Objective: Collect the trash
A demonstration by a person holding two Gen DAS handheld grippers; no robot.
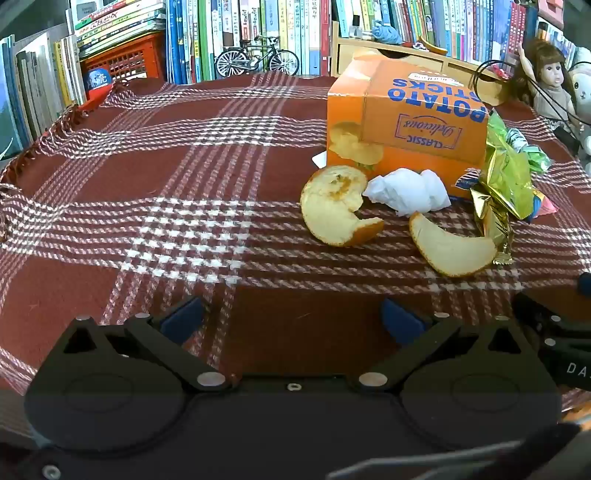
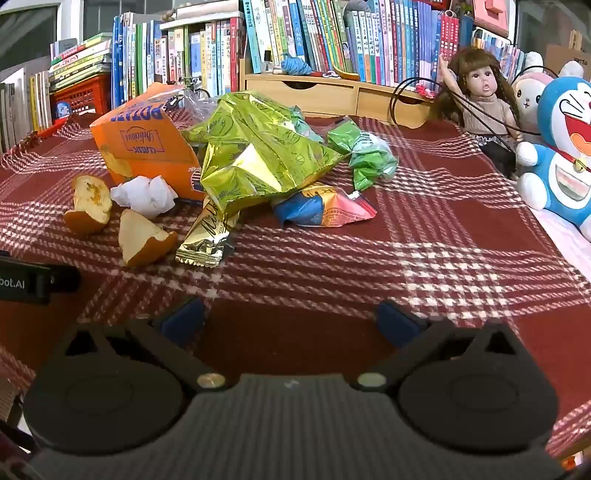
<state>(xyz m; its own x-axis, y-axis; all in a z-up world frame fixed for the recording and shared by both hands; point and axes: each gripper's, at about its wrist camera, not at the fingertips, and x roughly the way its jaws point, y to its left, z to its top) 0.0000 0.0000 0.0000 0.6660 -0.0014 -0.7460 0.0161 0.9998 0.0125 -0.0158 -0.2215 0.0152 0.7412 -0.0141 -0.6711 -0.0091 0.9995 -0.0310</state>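
Both the left gripper [image 1: 291, 317] and right gripper [image 2: 291, 317] hovered with fingers spread apart, holding nothing. Against the orange cardboard potato-sticks box [image 2: 144, 144] lay two orange peel pieces [image 2: 88, 203], a crumpled white tissue [image 2: 144, 195] and a shiny green foil wrapper [image 2: 258, 155].

Before you: table under red plaid cloth [image 1: 147, 221]. Behind it, packed bookshelves [image 2: 332, 33], red crate [image 1: 125, 61], wooden drawer unit [image 2: 332, 94], model bicycle [image 1: 256, 59]. At your right: doll [image 2: 484, 99], plush toys [image 2: 565, 155]. Even indoor light.
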